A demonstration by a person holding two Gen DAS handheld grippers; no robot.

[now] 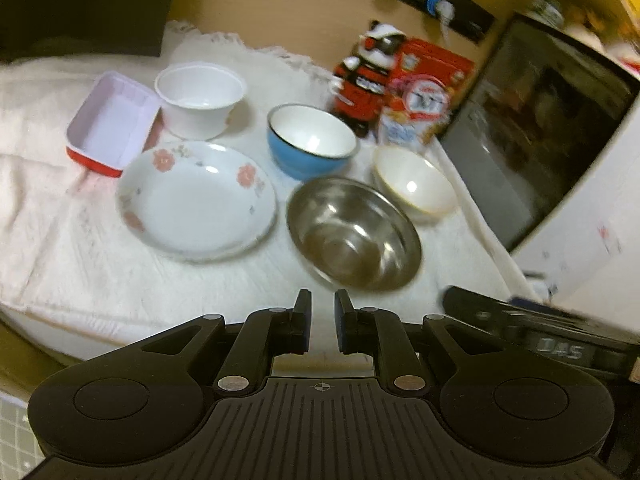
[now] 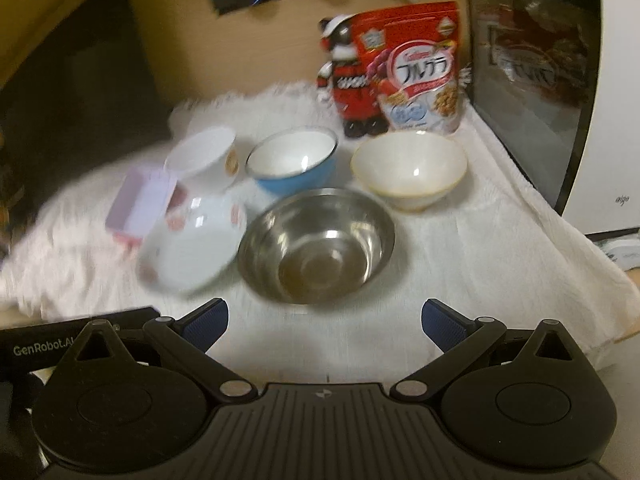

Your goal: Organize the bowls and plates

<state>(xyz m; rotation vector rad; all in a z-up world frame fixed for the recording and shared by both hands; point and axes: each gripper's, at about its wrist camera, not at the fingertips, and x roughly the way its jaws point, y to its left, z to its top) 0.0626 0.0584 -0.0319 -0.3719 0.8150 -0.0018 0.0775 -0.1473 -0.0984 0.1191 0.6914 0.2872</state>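
Blurred plate (image 2: 192, 248) (tilted?), steel bowl (image 2: 316, 246) upright, your left hand-held gripper (image 1: 322, 316) narrow, right hand-held gripper (image 2: 324, 320) wide, both empty.

— How many bowls?
— Four: white cup-bowl (image 1: 199, 100), blue bowl (image 1: 310, 142), cream bowl (image 1: 414, 184), steel bowl (image 1: 354, 234).
— Plates?
— One floral plate (image 1: 196, 200), plus one rectangular tray (image 1: 114, 122).
— Anything else?
— One cereal bag (image 2: 416, 68), one figurine (image 2: 344, 76).

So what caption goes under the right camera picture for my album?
Open right gripper hovers before a steel bowl, with cream bowl and blue bowl behind.
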